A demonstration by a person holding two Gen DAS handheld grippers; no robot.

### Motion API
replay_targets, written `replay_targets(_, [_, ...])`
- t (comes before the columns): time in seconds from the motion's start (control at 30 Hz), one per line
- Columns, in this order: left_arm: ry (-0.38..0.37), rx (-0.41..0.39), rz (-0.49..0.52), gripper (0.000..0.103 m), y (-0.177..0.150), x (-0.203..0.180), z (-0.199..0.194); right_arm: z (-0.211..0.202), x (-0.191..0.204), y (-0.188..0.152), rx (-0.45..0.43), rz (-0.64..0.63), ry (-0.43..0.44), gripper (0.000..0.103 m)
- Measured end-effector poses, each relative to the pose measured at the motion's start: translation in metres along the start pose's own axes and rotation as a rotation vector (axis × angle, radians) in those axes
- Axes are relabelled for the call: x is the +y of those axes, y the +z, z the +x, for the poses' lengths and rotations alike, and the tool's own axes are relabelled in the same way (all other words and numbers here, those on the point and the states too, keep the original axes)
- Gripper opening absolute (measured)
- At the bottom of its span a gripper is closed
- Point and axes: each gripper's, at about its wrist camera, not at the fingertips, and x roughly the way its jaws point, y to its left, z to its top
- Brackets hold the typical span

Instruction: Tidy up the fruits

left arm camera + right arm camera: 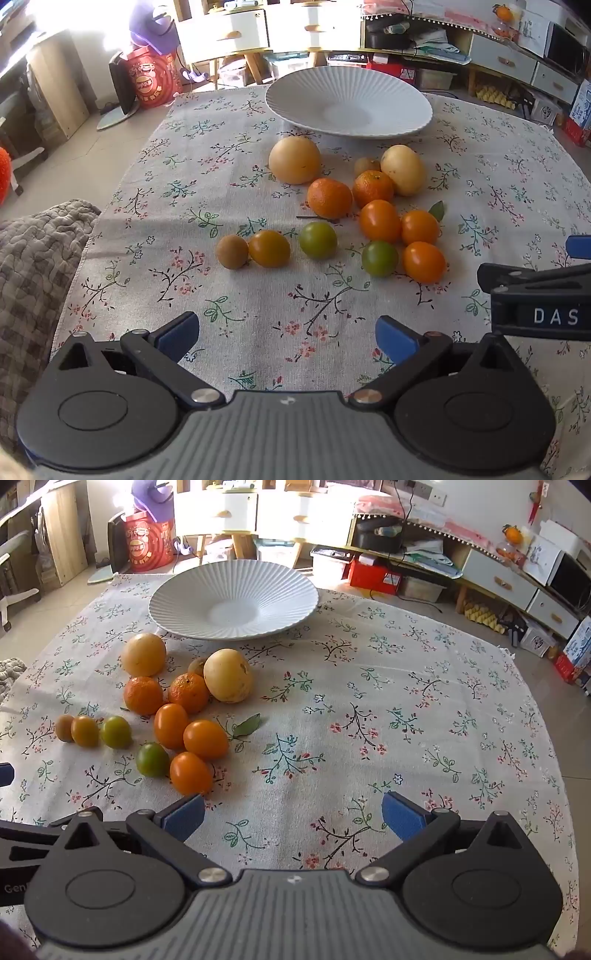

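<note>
A white ribbed plate (399, 85) (280, 579) stands bare at the far side of the floral tablecloth. In front of it lie loose fruits: two pale yellow round fruits (294, 159) (228, 675), two mandarins (329, 198) (143, 695), several orange cherry tomatoes (380, 220) (190, 772), two green tomatoes (317, 240) (152, 759) and small brown fruits (232, 252) (64, 728). My left gripper (287, 334) hangs open above the cloth, short of the fruits, nothing between its blue pads. My right gripper (293, 814) is open too, right of the pile, and shows at the left wrist view's right edge (535, 295).
The floral tablecloth (258, 302) (406, 738) covers the table. A quilted grey cushion (33, 273) sits at the table's left edge. A loose green leaf (246, 725) lies beside the tomatoes. Beyond the table are white drawers, a red bag (153, 79) and a cluttered low shelf.
</note>
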Motion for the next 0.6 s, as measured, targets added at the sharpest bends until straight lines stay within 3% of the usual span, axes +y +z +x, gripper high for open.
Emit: replay_targets(0.6, [0.017, -0.011, 0.011, 0.085, -0.0004, -0.0007, -0.0013, 0.0013, 0.0014, -0.0011, -0.003, -0.004, -0.002, 0.102])
